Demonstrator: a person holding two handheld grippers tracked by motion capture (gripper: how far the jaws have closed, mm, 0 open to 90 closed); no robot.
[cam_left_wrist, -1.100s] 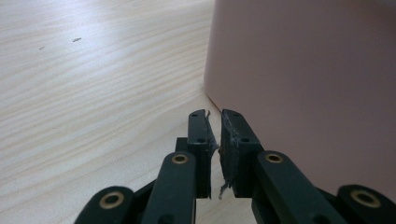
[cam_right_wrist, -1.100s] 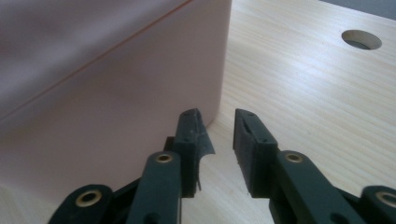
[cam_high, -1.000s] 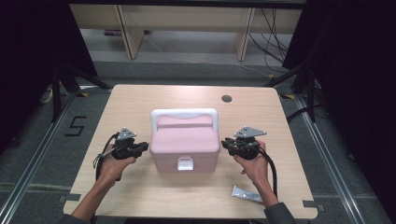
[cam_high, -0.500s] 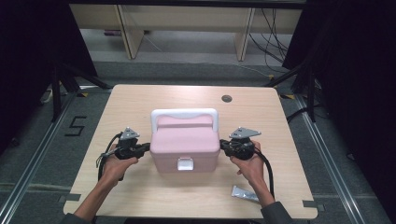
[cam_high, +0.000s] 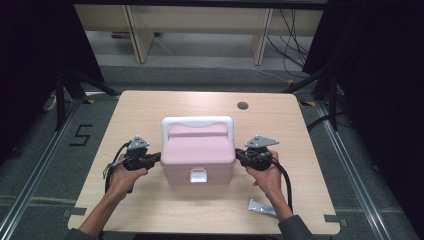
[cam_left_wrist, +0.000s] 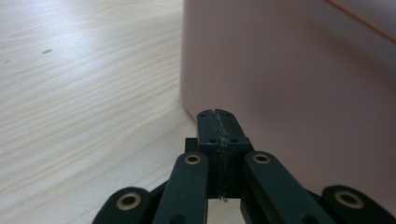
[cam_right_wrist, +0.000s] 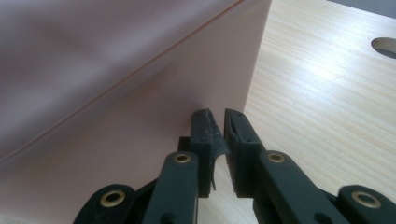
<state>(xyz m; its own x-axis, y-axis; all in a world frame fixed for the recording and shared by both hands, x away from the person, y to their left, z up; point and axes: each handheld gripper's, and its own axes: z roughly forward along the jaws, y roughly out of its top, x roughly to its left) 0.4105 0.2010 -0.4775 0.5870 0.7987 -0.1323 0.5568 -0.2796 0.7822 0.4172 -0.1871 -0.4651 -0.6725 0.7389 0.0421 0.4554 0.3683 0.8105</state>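
Observation:
A pink lidded box (cam_high: 198, 155) with a white handle (cam_high: 197, 121) folded back stands mid-table. My left gripper (cam_high: 159, 158) points at the box's left wall. Its jaws are shut with nothing between them, and the tips (cam_left_wrist: 217, 114) sit just short of the pink wall (cam_left_wrist: 303, 84). My right gripper (cam_high: 238, 156) points at the right wall. Its jaws have just been closing and now leave a narrow slit with nothing in it. The tips (cam_right_wrist: 220, 116) lie close to the wall (cam_right_wrist: 116, 70) near a corner.
A small silver tube (cam_high: 262, 207) lies on the wooden table near the front edge, beside the right forearm. A round cable hole (cam_high: 243, 105) sits at the back right of the tabletop. Dark curtains and floor rails flank the table.

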